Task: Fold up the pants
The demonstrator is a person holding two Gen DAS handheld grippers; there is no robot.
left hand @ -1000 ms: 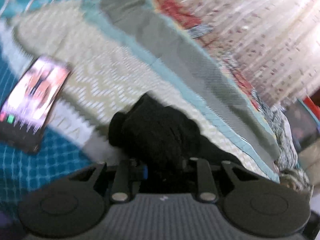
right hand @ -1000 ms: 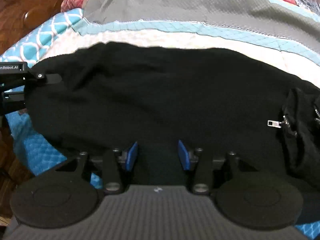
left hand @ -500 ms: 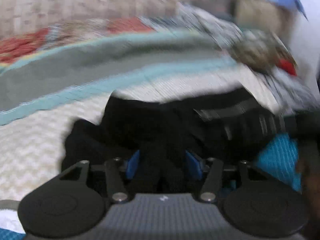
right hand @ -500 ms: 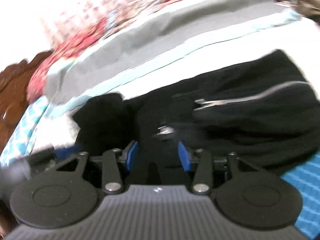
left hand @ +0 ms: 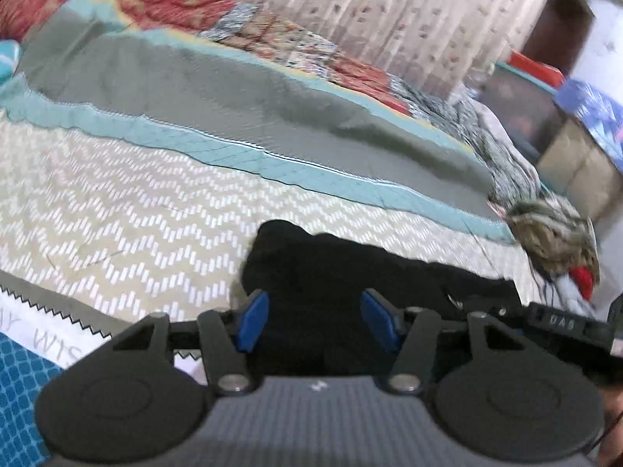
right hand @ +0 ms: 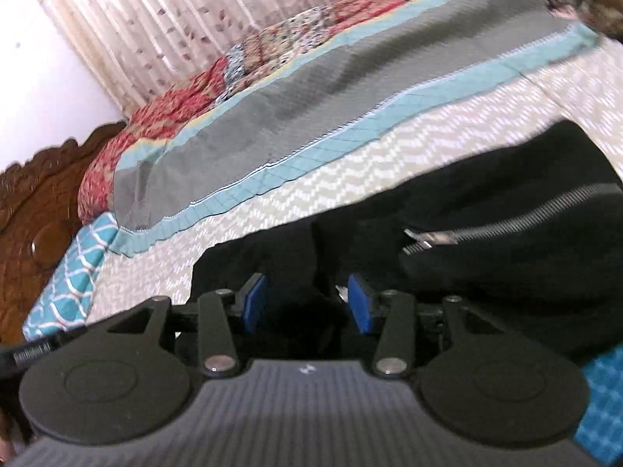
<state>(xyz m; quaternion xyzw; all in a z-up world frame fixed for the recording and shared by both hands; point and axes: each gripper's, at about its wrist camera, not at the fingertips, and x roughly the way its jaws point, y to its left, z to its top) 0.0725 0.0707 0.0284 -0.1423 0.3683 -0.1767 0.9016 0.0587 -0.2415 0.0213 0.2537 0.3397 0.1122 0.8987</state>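
Observation:
The black pants (left hand: 350,268) lie bunched on the cream zigzag bedspread (left hand: 117,225). My left gripper (left hand: 316,321) hovers over their left end, open, its blue pads apart with cloth below them and none pinched. In the right wrist view the pants (right hand: 486,194) are doubled over, with a silver zipper (right hand: 506,222) on top. My right gripper (right hand: 307,305) is open, and a hump of black fabric rises between its pads without being pressed. The right gripper (left hand: 564,323) also shows at the left view's right edge.
A grey and teal quilt (left hand: 233,89) crosses the bed behind the pants, in front of a patterned curtain (left hand: 409,19). A furry bundle with red (left hand: 557,241) sits at the right. A carved wooden headboard (right hand: 43,202) and a teal pillow (right hand: 78,272) are on the left.
The left gripper, shut on a wad of black cloth, swung across the bed and opened; the phone left its view. The right view rolled, and the flat pants now lie doubled over.

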